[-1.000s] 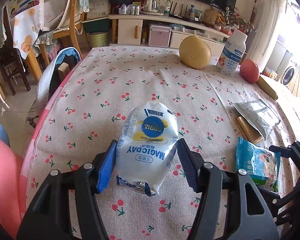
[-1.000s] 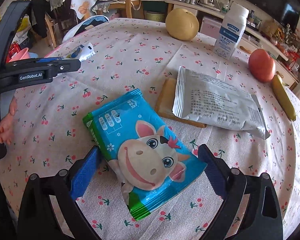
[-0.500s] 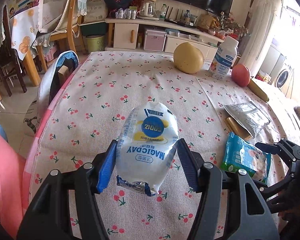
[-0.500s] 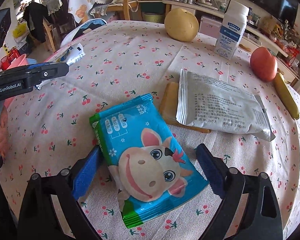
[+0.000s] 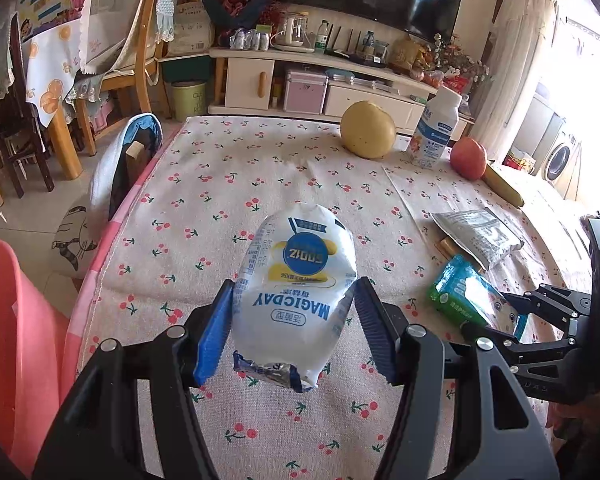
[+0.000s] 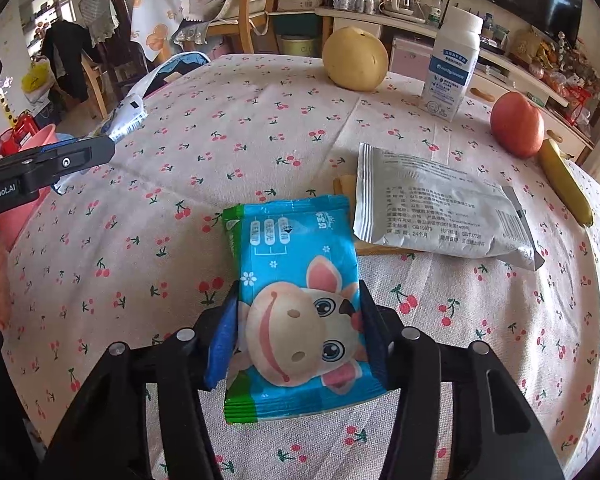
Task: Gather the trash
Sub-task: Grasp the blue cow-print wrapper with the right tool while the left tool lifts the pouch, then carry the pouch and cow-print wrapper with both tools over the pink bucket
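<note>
A white milk pouch (image 5: 300, 272) with blue "MAGICDAY" print hangs above the cherry-print tablecloth (image 5: 220, 184), and my left gripper (image 5: 294, 284) is shut on its sides. To its right lies a blue snack packet (image 6: 296, 248) with a cartoon cow. My right gripper (image 6: 298, 286) is closing on it, and both blue pads touch its long edges and bow it upward. In the left wrist view that packet (image 5: 460, 292) sits low on the table between the right gripper's fingers (image 5: 532, 304). A hand shows at the far left of the right wrist view.
A silver packet (image 6: 432, 208) lies over a flat tan piece (image 6: 344, 184) just beyond the blue one. Further back stand a yellow round fruit (image 6: 356, 60), a white bottle (image 6: 452, 60), a red apple (image 6: 516, 124) and a banana (image 6: 564, 184). A pink bin (image 5: 12, 320) stands beside the table's left edge.
My right jaws have narrowed from wide apart onto the blue packet, which has turned straight between them. The left gripper has lifted a little with the pouch still held.
</note>
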Demonstrator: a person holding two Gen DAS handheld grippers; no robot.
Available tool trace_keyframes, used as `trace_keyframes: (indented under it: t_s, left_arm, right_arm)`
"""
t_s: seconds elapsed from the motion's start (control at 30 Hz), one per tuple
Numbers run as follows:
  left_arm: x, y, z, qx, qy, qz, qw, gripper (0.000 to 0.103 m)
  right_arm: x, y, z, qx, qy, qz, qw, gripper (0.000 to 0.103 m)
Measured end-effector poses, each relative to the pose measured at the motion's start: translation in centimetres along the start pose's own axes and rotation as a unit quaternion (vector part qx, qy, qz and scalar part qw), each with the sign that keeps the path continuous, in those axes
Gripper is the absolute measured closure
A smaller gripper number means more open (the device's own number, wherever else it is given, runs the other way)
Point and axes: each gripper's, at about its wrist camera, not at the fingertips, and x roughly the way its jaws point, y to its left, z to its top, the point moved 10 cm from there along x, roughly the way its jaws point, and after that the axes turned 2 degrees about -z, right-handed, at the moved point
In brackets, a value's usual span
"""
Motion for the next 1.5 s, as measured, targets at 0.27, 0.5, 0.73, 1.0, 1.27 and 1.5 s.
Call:
trace_keyframes:
  t_s: [0.27, 0.5, 0.73, 1.0, 1.27, 1.5]
  left_arm:
    - [-1.9, 0.7, 0.1, -0.004, -0.015, -0.001, 0.9999, 0.042]
    - [-3.3, 1.4, 0.5, -0.008, -0.029, 0.001, 0.9996, 0.042]
    - [-4.6, 2.1, 0.8, -0.012, -0.043, 0.007, 0.999, 0.041]
    - [-6.4, 3.9, 1.4, -0.035, -0.06, 0.014, 0.9975, 0.041]
    - [-8.9, 6.4, 2.1, -0.07, -0.09, 0.021, 0.9933, 0.041]
    - [-11.2, 11.0, 2.3, -0.13, -0.114, 0.037, 0.9842, 0.042]
  right_arm:
    - [-0.5, 0.3, -0.2, 0.009, -0.015, -0.019, 1.0, 0.055]
    - [-0.9, 1.2, -0.2, 0.019, -0.023, -0.013, 0.999, 0.058]
    - [-1.3, 2.6, 0.1, 0.018, -0.03, -0.003, 0.999, 0.059]
    - [-3.1, 4.9, 1.4, 0.046, -0.044, 0.041, 0.997, 0.059]
    - [-5.3, 9.3, 4.2, 0.065, -0.066, 0.106, 0.99, 0.059]
    - [-7.3, 15.8, 7.7, 0.061, -0.082, 0.179, 0.978, 0.059]
